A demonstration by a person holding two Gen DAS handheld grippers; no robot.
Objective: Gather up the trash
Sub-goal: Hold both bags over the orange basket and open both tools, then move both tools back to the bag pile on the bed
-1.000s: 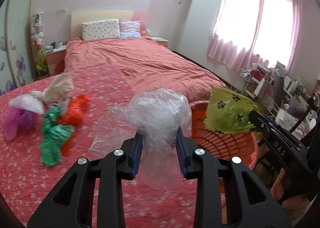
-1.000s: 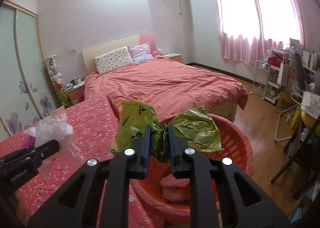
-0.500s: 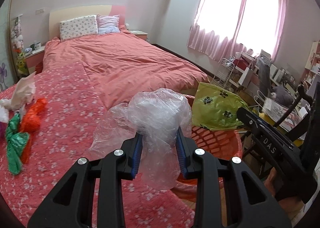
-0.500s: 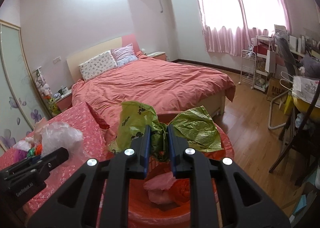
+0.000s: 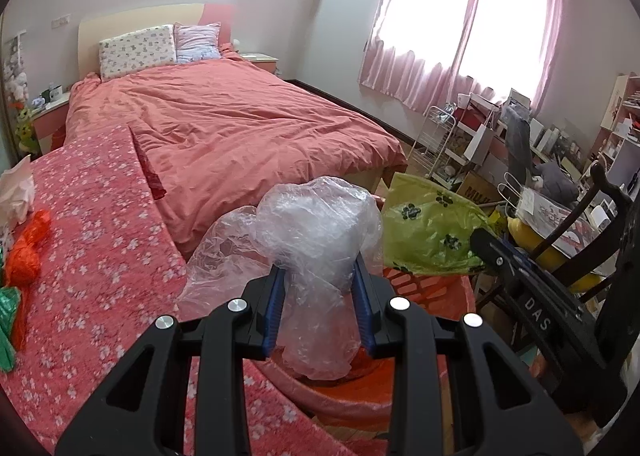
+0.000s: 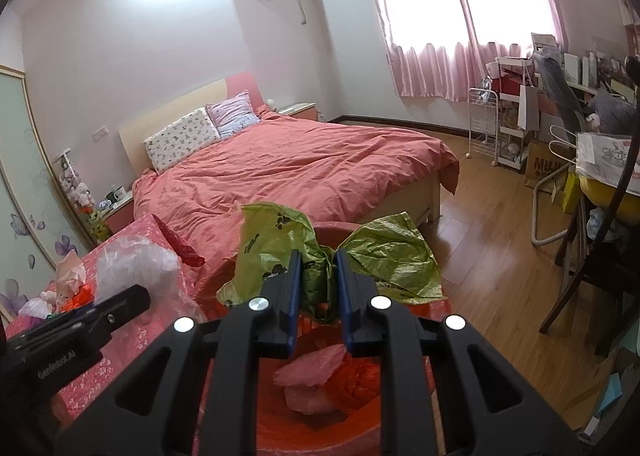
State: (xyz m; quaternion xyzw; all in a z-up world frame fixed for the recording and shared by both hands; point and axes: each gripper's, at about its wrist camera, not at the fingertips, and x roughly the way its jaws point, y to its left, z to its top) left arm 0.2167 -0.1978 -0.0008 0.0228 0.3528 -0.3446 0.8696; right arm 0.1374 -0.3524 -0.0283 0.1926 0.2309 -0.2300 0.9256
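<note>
While my left tongs [image 5: 318, 276] clamp a clear bag [image 5: 316, 224], my right tongs [image 6: 318, 276] pinch a green bag [image 6: 384, 252] above the basket [image 6: 436, 314].

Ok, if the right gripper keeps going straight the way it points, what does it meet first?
Probably the pink crumpled plastic bag inside the round orange plastic basket; the right gripper, gripping the green plastic bag, points down into it. Depth is uncertain.
</note>
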